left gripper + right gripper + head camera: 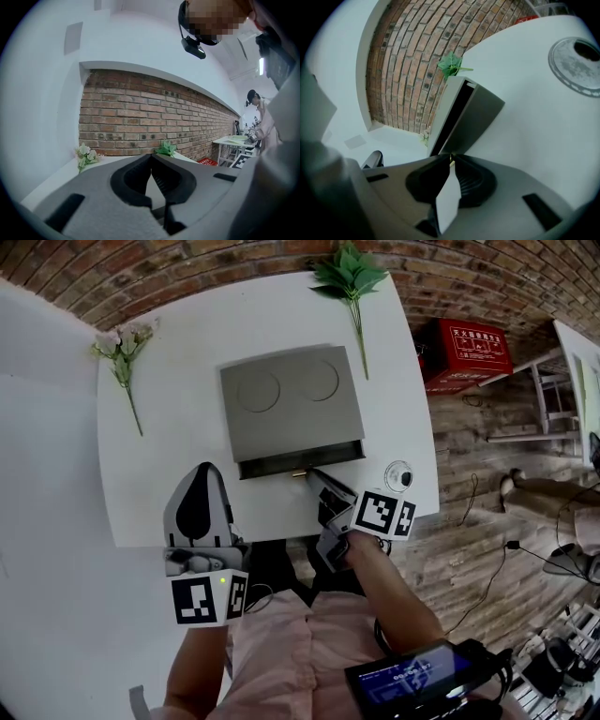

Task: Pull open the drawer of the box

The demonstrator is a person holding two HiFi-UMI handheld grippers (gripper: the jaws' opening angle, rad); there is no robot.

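Note:
A flat grey box (291,395) lies in the middle of the white table (178,493). Its drawer (300,458) stands a little way out at the near side, with a dark gap above the front panel. My right gripper (312,476) is shut on the small brass knob (300,472) of that drawer. In the right gripper view the knob (450,160) shows pinched at the tips of the right gripper (451,161), with the drawer front (476,119) just beyond. My left gripper (201,474) is shut and empty over the table's front left, apart from the box; the left gripper (151,158) points at the brick wall.
A pale flower sprig (122,348) lies at the table's left, a green leafy sprig (349,277) at the far edge. A round white disc (399,476) sits right of the drawer. A red crate (464,351) stands on the floor beyond the table's right edge.

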